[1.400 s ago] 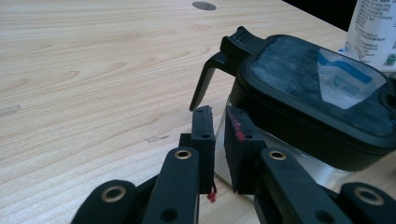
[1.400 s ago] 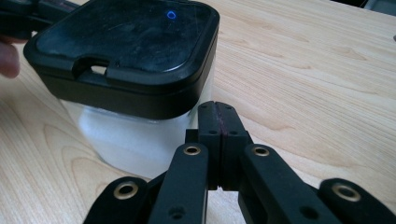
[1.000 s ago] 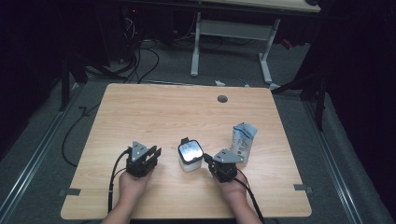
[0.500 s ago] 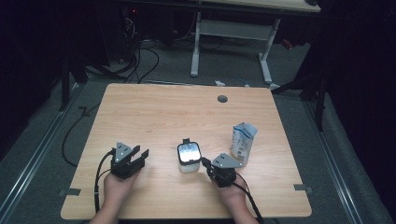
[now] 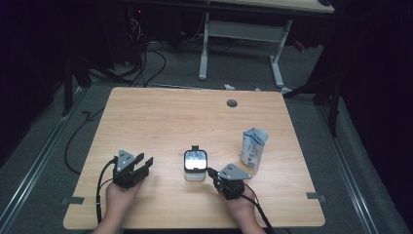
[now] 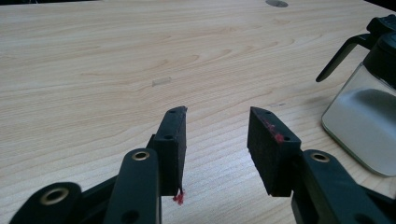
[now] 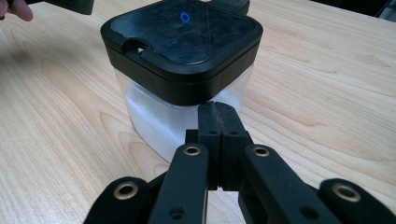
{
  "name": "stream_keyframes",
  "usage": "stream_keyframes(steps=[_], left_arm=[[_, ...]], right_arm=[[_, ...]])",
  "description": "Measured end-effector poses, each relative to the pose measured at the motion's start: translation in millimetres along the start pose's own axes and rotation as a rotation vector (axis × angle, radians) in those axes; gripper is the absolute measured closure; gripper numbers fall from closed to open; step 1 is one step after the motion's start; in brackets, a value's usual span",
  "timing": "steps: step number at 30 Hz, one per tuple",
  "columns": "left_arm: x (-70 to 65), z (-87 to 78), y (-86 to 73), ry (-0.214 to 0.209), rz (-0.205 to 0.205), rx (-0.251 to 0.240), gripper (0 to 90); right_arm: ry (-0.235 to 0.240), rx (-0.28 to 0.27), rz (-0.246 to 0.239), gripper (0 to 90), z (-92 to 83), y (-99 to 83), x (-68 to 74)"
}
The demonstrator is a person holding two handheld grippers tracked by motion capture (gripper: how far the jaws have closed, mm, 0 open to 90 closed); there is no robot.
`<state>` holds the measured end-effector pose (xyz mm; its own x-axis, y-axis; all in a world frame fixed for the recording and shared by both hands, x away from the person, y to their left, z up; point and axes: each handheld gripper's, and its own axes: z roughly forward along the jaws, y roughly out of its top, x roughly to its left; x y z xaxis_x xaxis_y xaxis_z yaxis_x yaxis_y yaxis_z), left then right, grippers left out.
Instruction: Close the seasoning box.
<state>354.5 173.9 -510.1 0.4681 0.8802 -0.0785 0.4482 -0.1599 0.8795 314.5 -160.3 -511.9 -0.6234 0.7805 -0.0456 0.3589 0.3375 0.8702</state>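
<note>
- The left gripper [image 5: 144,164] is hovering low over the table [image 5: 160,117] with jaws that have just been opening, nothing between them
- The right gripper [image 7: 218,116] is pointing at the jar [image 5: 196,165], jaws pressed together; the jar is standing between both grippers

Black fingers [image 6: 173,140], brass rivets, red smudges

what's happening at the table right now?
A person holds a gripper in each hand at a wooden table. A clear jar with a black lid stands between them. The right gripper, jaws shut and empty, points at the jar's side. The left gripper sits off to the left; its jaws have just been opening, with nothing between them. A small carton stands to the right.
</note>
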Motion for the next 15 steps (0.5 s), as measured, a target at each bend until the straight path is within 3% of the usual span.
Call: stream_keyframes(steps=[9,15], left_arm=[[0.2,-3.0,-1.6,-0.009,0.002,-0.002,57.2],[4.2,-11.5,-7.1,0.010,0.049,0.016,56.0]], right_arm=[[-0.009,-0.005,-0.002,88.4,-3.0,0.3,-2.5],[-0.063,0.012,0.032,74.9,-14.4,-6.8,-24.8]])
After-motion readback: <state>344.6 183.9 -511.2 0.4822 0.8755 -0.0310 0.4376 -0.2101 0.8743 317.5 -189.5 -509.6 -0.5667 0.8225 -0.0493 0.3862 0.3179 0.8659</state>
